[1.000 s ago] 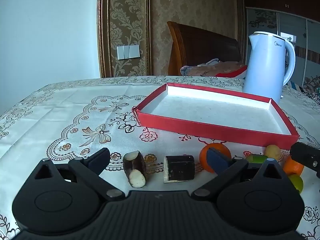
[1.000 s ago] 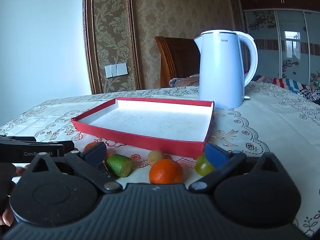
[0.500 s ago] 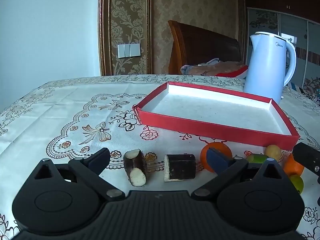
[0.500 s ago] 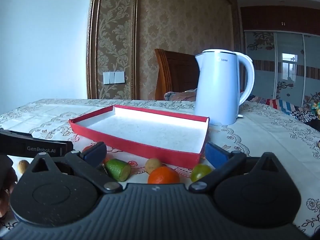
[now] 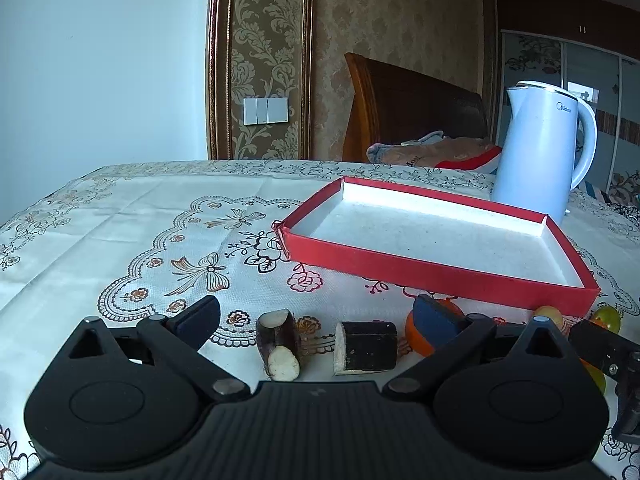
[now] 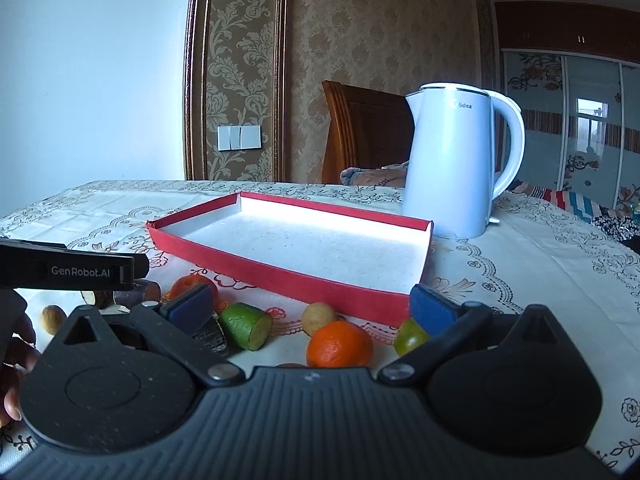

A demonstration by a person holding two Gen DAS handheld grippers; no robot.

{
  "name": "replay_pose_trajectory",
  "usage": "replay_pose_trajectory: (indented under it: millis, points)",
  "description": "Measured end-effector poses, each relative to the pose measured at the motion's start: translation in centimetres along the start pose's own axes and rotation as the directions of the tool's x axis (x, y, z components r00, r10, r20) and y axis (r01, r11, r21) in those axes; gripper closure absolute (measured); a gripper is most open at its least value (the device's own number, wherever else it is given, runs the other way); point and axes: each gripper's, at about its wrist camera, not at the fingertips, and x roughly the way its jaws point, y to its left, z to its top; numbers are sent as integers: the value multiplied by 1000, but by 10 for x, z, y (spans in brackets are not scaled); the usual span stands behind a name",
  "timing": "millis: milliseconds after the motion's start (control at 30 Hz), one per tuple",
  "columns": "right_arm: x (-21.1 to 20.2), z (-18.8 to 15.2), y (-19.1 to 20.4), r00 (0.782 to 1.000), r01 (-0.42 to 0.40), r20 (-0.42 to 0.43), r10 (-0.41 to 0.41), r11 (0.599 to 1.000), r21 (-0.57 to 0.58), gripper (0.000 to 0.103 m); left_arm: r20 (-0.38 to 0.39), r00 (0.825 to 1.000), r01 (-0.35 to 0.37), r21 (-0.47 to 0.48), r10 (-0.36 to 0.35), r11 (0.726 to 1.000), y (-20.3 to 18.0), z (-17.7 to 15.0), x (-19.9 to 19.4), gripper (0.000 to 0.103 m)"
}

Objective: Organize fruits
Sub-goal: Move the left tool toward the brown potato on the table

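Observation:
An empty red tray (image 5: 436, 278) (image 6: 280, 276) lies on the tablecloth. In the left wrist view, my open left gripper (image 5: 318, 316) hovers low with two dark sugarcane pieces (image 5: 278, 344) (image 5: 366, 346) between its fingers and an orange (image 5: 416, 332) behind the right finger. In the right wrist view, my open right gripper (image 6: 308, 306) frames a green cut piece (image 6: 246, 326), a small tan fruit (image 6: 319, 317) and an orange (image 6: 339, 345). A green fruit (image 6: 408, 336) sits by its right finger. Neither gripper holds anything.
A white kettle (image 5: 540, 152) (image 6: 456, 164) stands behind the tray's right corner. The left gripper's body (image 6: 72, 270) crosses the left of the right wrist view; a tan nut (image 6: 53, 318) lies below it. A wooden chair (image 5: 408, 116) stands beyond the table.
The right gripper has tilted up and then shifted slightly; the fruits now sit lower between its fingers. The left gripper has barely moved. Both stayed open.

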Motion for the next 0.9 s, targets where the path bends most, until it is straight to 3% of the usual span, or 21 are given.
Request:
replay_pose_trajectory:
  millis: [300,567,900]
  points:
    - [-9,-1,-10,999,10,49,-13,998,59,0,-6,1000,-3,2,3,1000,13,-2,-8,0]
    - [-4,-1,-21,1000,9,20,-11,993,120,0,-60,998,-23,-51,20,998,38,-8,-12,0]
    - [-2,-2,-23,1000,13,14,-15,991,130,0,-90,995,-32,-9,31,999,40,-19,-21,0]
